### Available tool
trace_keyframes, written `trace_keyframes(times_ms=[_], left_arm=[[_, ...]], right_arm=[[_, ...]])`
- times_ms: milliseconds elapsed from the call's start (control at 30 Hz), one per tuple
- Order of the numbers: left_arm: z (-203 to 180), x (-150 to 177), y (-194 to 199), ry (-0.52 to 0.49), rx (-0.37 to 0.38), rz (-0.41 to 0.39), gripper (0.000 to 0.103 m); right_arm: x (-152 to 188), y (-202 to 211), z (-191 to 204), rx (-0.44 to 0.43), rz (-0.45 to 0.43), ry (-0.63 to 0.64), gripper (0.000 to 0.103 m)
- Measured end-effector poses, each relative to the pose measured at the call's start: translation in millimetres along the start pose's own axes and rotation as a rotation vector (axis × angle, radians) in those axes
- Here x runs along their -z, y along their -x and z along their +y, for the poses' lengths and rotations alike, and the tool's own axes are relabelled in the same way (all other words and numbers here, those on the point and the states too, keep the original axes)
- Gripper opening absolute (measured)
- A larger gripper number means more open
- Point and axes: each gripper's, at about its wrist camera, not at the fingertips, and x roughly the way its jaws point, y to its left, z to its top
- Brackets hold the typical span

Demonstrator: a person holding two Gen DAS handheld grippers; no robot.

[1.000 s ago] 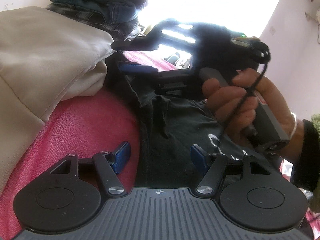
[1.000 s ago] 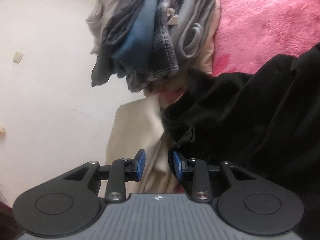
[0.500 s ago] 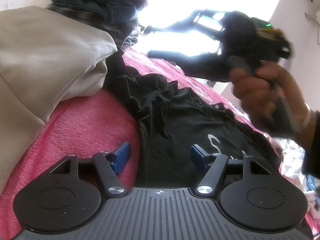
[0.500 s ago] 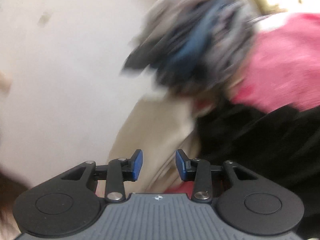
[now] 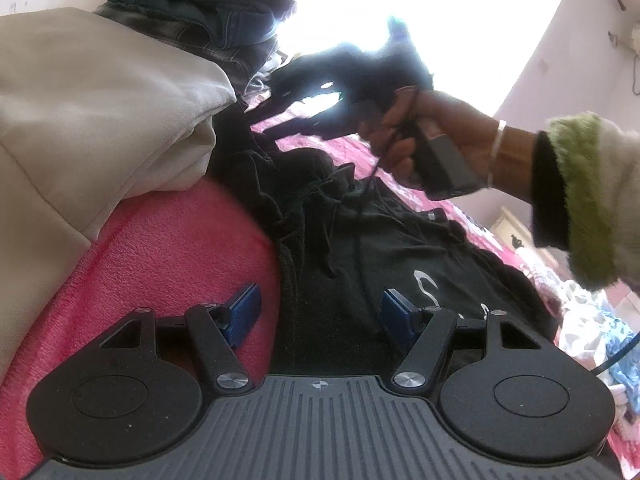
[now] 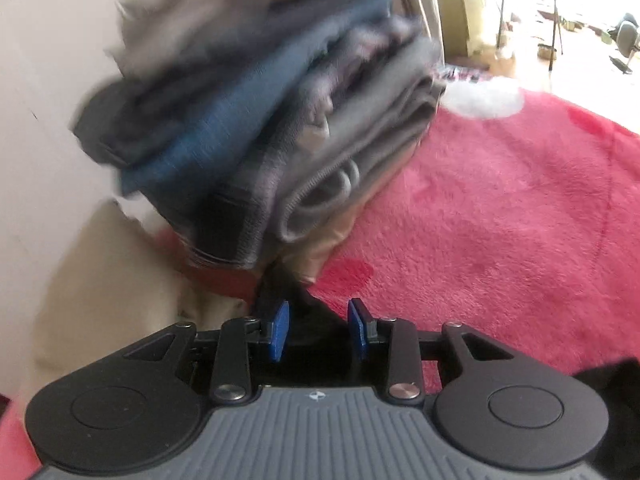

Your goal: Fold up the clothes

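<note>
The pink fleece blanket (image 5: pixel 172 248) is viewed low and close from the left wrist, looking along it toward a bright window. A steeper downward view is given from the right wrist. The stack of folded grey, blue and plaid garments (image 6: pixel 256 120) (image 5: pixel 192 8) is shared by both views.
</note>
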Motion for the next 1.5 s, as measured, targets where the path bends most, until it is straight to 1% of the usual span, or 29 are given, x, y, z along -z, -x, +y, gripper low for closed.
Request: trace_keyframes(times_ms=[100, 133, 167, 200, 367, 433, 533, 633, 700, 767, 800, 833, 867, 1000, 1100, 1133, 1167, 1200, 1233, 1267, 1300, 1333, 1367, 1433, 1500], left_arm=[[0.2, -0.9, 0.4, 0.001, 0.001, 0.000, 0.067], [0.2, -0.9, 0.5, 0.001, 0.001, 0.000, 0.067], [0.2, -0.9, 0.6, 0.000, 0.001, 0.000, 0.067], [0.2, -0.9, 0.6, 0.000, 0.001, 0.000, 0.067], [0.7, -1.0, 1.1, 0.000, 0.003, 0.000, 0.067], [0.9, -1.1, 1.3, 0.001, 0.003, 0.000, 0.067], [0.5, -0.9, 1.4, 0.000, 0.003, 0.000, 0.067], [0.5, -1.0, 1.7, 0.001, 0.004, -0.001, 0.067], [0.3, -1.1, 1.7, 0.001, 0.005, -0.001, 0.067], [0.6, -1.3, 1.7, 0.001, 0.005, -0.002, 0.067], [0.5, -1.3, 1.7, 0.001, 0.005, -0.002, 0.067], [0.5, -1.2, 1.7, 0.000, 0.005, -0.002, 0.067], [0.4, -1.1, 1.7, 0.000, 0.005, -0.002, 0.067], [0.6, -1.1, 1.3, -0.001, 0.006, -0.002, 0.068], [1.8, -1.8, 0.8, 0.001, 0.009, -0.002, 0.068], [2.2, -2.3, 0.8, 0.002, 0.012, -0.001, 0.070], [2.2, -3.5, 0.6, 0.004, 0.016, 0.001, 0.071], [2.2, -5.3, 0.5, 0.008, 0.024, 0.006, 0.073], [2.1, -7.1, 0.3, 0.011, 0.031, 0.012, 0.077], [2.2, -9.4, 0.5, 0.017, 0.042, 0.017, 0.080], [2.6, -13.0, 1.3, 0.030, 0.059, 0.025, 0.087], [2.7, -17.8, 2.3, 0.051, 0.078, 0.034, 0.089], [2.5, -23.0, 4.2, 0.078, 0.092, 0.040, 0.091], [0.5, -35.0, 10.1, 0.128, 0.110, 0.047, 0.089], [-1.1, -46.2, 19.8, 0.167, 0.161, 0.043, 0.089]], right_arm=[[1.3, -14.7, 11.3, 0.016, 0.053, 0.061, 0.035], [2.0, -16.9, 16.2, 0.019, 0.060, 0.090, 0.024], [2.6, -16.4, 21.2, 0.017, 0.057, 0.116, 0.003], [2.9, -14.6, 25.3, 0.016, 0.040, 0.135, 0.003], [5.2, -3.1, 45.3, 0.043, -0.111, 0.238, 0.003], [9.1, -3.6, 51.6, 0.044, -0.146, 0.277, 0.003], [18.7, -11.3, 62.0, 0.056, -0.169, 0.361, 0.003], [24.5, -24.0, 69.9, 0.102, -0.167, 0.438, 0.004], [25.0, -26.0, 69.0, 0.117, -0.157, 0.453, 0.004], [23.3, -17.7, 63.7, 0.114, -0.159, 0.435, 0.014], [23.0, -11.0, 60.2, 0.112, -0.162, 0.422, 0.020], [23.1, -4.1, 56.1, 0.111, -0.165, 0.406, 0.040], [22.8, 2.3, 52.1, 0.106, -0.166, 0.392, 0.054], [19.7, 28.4, 33.9, 0.085, -0.175, 0.297, 0.055], [17.8, 59.4, 18.4, 0.031, -0.205, 0.154, 0.055], [19.8, 70.0, 13.1, 0.007, -0.208, 0.103, 0.055], [25.1, 80.8, 9.3, -0.017, -0.204, 0.053, 0.052], [30.5, 92.1, 6.3, -0.033, -0.201, 0.008, 0.052], [39.7, 106.4, 4.0, -0.043, -0.199, -0.037, 0.048], [52.7, 124.0, 1.3, -0.048, -0.202, -0.087, 0.043], [66.3, 142.3, -1.8, -0.051, -0.210, -0.138, 0.042], [83.4, 162.2, -4.8, -0.045, -0.218, -0.196, 0.041], [103.7, 183.6, -7.7, -0.033, -0.227, -0.259, 0.041], [151.1, 223.4, -12.3, 0.021, -0.239, -0.364, 0.040], [200.7, 262.3, -16.4, 0.083, -0.249, -0.461, 0.040]])
